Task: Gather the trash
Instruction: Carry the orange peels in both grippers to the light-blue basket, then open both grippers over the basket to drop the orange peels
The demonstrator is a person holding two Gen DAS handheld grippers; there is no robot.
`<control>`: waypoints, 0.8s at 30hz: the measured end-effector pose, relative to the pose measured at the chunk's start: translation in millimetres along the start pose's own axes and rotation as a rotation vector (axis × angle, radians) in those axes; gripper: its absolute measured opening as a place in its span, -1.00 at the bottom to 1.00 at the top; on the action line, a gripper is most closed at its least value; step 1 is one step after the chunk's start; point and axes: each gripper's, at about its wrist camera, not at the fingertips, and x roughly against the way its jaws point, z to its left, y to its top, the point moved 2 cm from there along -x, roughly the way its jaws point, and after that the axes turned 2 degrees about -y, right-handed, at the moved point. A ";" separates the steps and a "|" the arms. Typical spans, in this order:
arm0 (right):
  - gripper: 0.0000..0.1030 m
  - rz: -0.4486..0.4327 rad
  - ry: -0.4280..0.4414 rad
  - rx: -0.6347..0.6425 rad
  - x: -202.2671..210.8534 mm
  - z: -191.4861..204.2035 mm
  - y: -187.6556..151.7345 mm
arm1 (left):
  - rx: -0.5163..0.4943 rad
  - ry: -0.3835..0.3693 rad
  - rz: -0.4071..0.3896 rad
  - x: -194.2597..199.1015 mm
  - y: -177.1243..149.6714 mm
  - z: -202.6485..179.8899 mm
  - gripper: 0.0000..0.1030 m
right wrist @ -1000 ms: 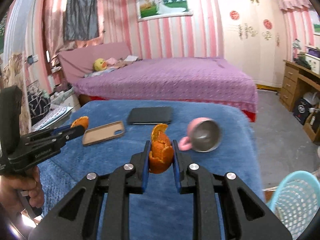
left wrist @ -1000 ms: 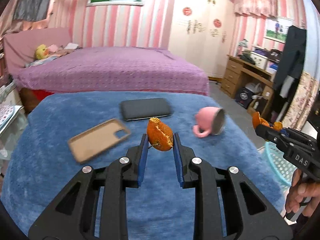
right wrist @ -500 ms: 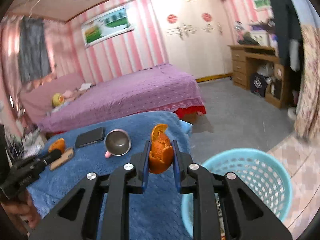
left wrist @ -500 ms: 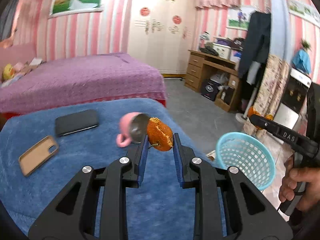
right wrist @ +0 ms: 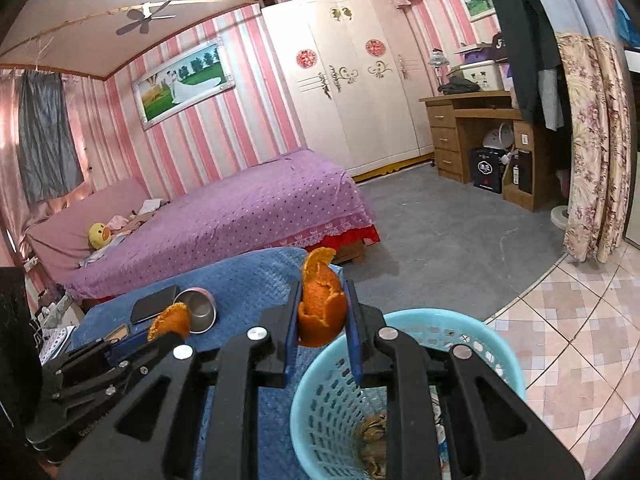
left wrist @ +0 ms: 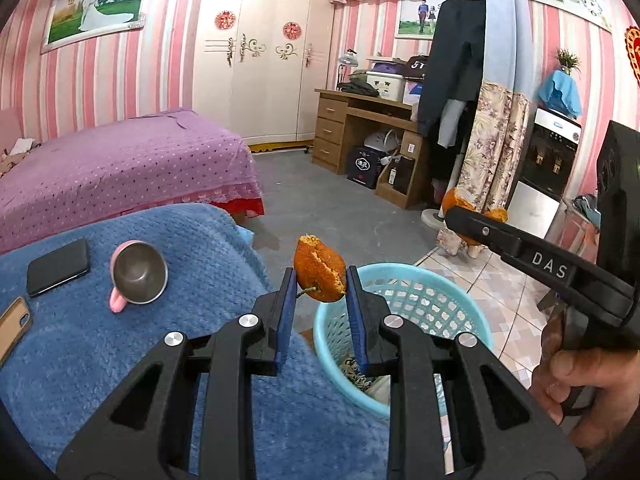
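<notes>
Left gripper (left wrist: 320,280): jaws narrow, clamped on a piece of orange peel (left wrist: 319,267) with a short stem, held at the blue pads above the near left rim of the light blue mesh wastebasket (left wrist: 440,312). Right gripper (right wrist: 322,312): jaws narrow, clamped on a larger, cup-shaped orange peel shell (right wrist: 321,308), its torn edge pointing up; it hangs over the far left rim of the same wastebasket, which stands on the floor just beside the right edge of the worktop (left wrist: 80,360). Crumpled waste lies at the bottom of the wastebasket.

In the left wrist view the right gripper enters from the right, gripped by a hand (left wrist: 576,384) at the lower right edge, its peel showing at the tip. In the right wrist view the left gripper lies at lower left with its peel at the tip.

The worktop is covered by a blue textured cloth. On it, to the left of the grippers: a pink mug (left wrist: 136,276) with a metal lining, lying on its side with its mouth toward the camera; a black phone (left wrist: 58,266) farther left; and a tan phone case (left wrist: 12,326) at the left edge. Beyond the worktop stands a bed with a purple dotted cover (right wrist: 256,208).
</notes>
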 end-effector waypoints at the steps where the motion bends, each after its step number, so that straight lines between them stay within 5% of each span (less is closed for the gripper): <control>1: -0.60 -0.002 -0.004 -0.002 0.1 -3.8 0.6 | 0.005 -0.001 0.002 -1.5 0.8 -0.3 -0.54; 14: -0.60 -0.012 -0.102 -0.034 9.9 -38.9 6.5 | 0.020 -0.048 0.007 -22.2 10.6 -24.5 -0.54; 24: -0.58 0.012 -0.127 -0.071 9.7 -66.3 5.4 | 0.007 -0.126 0.108 -73.6 -0.8 -59.3 -0.50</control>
